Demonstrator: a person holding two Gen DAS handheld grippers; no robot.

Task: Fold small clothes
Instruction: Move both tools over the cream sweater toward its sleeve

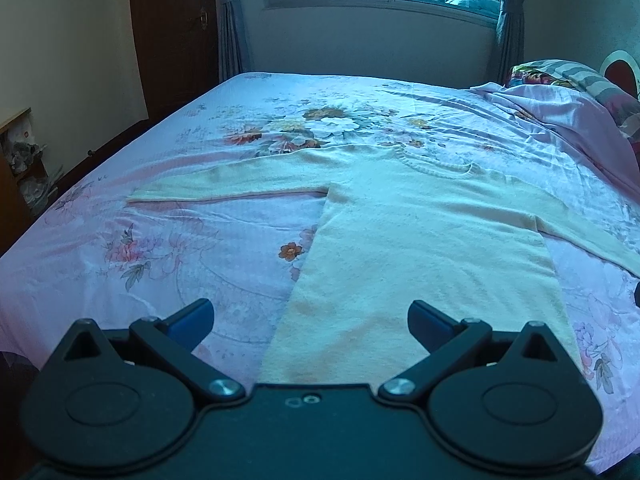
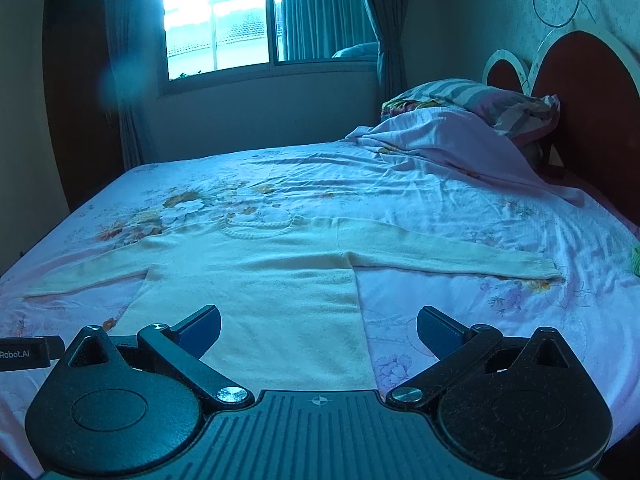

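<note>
A cream knit sweater [image 1: 420,232] lies flat on the bed, collar toward the far side, both sleeves spread out sideways. It also shows in the right wrist view [image 2: 260,280]. My left gripper [image 1: 310,320] is open and empty, held above the sweater's lower left hem. My right gripper [image 2: 318,330] is open and empty, held above the lower right hem. The left sleeve [image 1: 224,184] reaches left; the right sleeve [image 2: 448,256] reaches right.
The bed carries a floral pink sheet [image 1: 180,248]. A bunched pink blanket [image 2: 460,140] and striped pillow [image 2: 472,94] lie by the red headboard [image 2: 580,92]. A window [image 2: 240,20] is on the far wall. A green item [image 2: 635,258] sits at the right edge.
</note>
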